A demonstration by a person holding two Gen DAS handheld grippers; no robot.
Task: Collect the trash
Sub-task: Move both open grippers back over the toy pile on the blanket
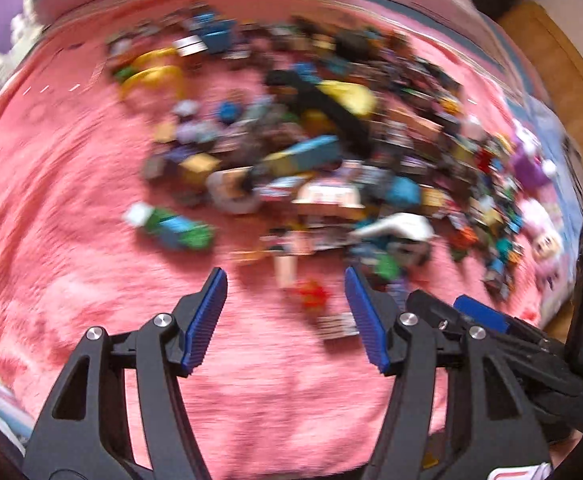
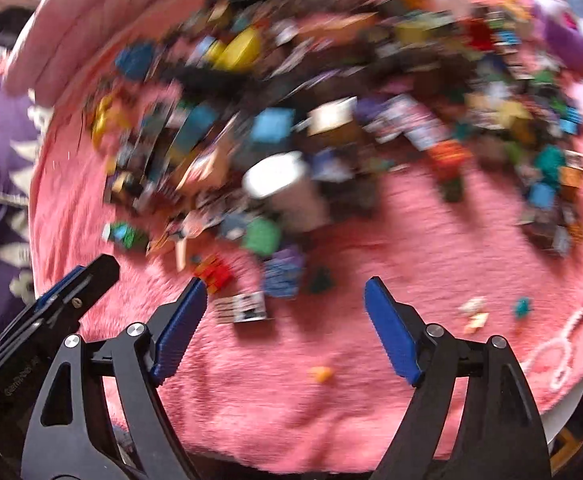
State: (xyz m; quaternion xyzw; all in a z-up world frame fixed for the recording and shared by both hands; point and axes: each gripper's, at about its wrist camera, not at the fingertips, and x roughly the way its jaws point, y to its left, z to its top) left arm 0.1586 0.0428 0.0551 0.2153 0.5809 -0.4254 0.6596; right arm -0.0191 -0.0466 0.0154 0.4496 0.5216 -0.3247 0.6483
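Note:
Both views are motion-blurred. A heap of small colourful toys, blocks and paper scraps [image 1: 311, 152] [image 2: 331, 112] covers a pink fluffy blanket [image 1: 71, 184]. A white cup-like item [image 2: 279, 184] [image 1: 399, 226] lies at the heap's near edge. A small red piece [image 1: 311, 294] [image 2: 215, 274] and a black-and-white card [image 1: 337, 326] [image 2: 243, 308] lie just ahead of the fingers. My left gripper [image 1: 286, 276] is open and holds nothing, hovering over the blanket. Beside it, my right gripper [image 2: 286, 284] is also open and empty. Which items are trash I cannot tell.
A green-and-blue figure [image 1: 171, 226] lies apart on the left. Purple and pink plush toys [image 1: 531, 160] [image 2: 567, 36] sit at the right edge of the blanket. An orange scrap [image 2: 320, 374] and small bits [image 2: 475, 312] lie on bare blanket. Wooden floor [image 1: 551, 52] shows beyond.

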